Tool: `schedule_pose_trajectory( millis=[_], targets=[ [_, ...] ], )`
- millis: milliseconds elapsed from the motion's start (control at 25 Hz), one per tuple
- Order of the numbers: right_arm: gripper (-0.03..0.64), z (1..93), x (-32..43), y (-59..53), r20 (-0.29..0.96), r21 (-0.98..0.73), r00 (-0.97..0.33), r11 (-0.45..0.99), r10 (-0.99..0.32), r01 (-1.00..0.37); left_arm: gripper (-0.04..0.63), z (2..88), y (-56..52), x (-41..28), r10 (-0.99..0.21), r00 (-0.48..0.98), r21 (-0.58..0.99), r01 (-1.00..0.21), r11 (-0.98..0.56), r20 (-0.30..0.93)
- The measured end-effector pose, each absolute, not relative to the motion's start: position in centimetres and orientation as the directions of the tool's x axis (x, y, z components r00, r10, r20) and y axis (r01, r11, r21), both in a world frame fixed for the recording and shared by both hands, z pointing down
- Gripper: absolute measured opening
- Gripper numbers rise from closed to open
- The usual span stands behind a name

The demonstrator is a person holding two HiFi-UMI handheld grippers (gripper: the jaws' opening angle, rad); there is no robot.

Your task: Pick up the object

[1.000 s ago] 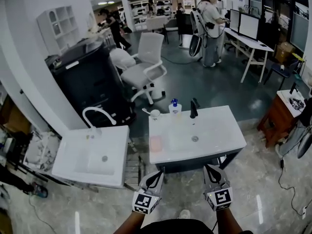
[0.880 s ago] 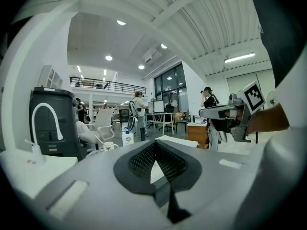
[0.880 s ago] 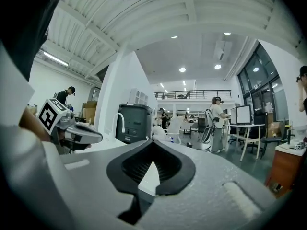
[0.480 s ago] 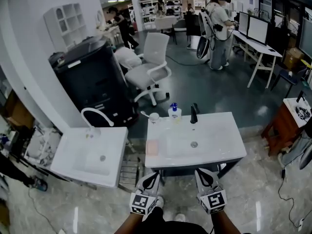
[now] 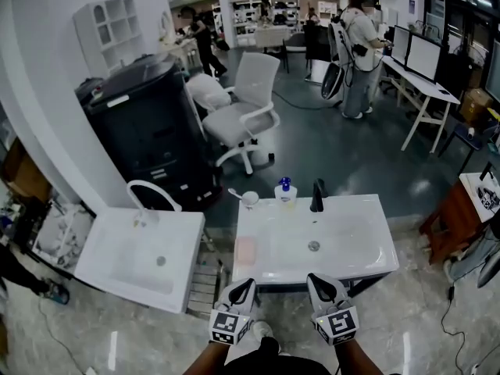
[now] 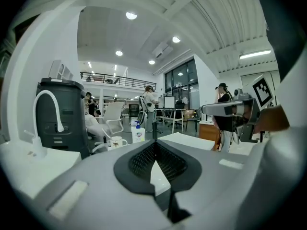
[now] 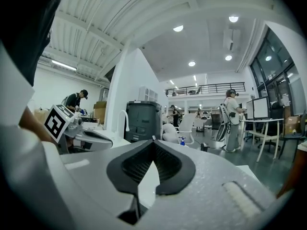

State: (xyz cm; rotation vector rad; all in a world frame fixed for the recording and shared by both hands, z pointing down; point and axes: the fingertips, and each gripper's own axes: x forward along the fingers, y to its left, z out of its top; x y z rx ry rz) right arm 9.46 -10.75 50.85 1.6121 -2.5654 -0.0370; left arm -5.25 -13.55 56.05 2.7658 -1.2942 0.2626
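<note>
A white sink counter [image 5: 359, 217] stands in front of me. On it lie a pink sponge [image 5: 247, 249] at the left edge, a soap bottle with a blue pump [image 5: 285, 193], a white mug [image 5: 249, 199] and a black tap [image 5: 317, 196] at the back. My left gripper [image 5: 244, 284] and right gripper [image 5: 316, 280] hover side by side just short of the counter's near edge, both shut and empty. In the left gripper view the jaws [image 6: 154, 143] meet at the tip, with the bottle [image 6: 138, 132] and mug [image 6: 115, 142] far beyond. The right gripper's jaws [image 7: 153, 140] also meet.
A second white basin with a curved white tap [image 5: 148, 248] stands to the left, a dark cabinet [image 5: 148, 135] behind it. A white office chair [image 5: 242, 108] and people at desks [image 5: 359, 49] are farther back. A wooden stand [image 5: 457, 217] is at the right.
The sink counter has come closer and lower in the head view. Both grippers have drawn slightly inward and stay shut.
</note>
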Motion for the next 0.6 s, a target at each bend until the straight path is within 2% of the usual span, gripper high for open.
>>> schedule_pose_trajectory(
  millis=[600],
  targets=[
    [0.003,50.7,7.1,-21.8,0.116,0.099,-0.474,0.485,-0.873,-0.869,0.019,56.1,-23.9,-7.5,-0.783,0.591,0.018,-0.800,-0.600,0.191]
  ],
)
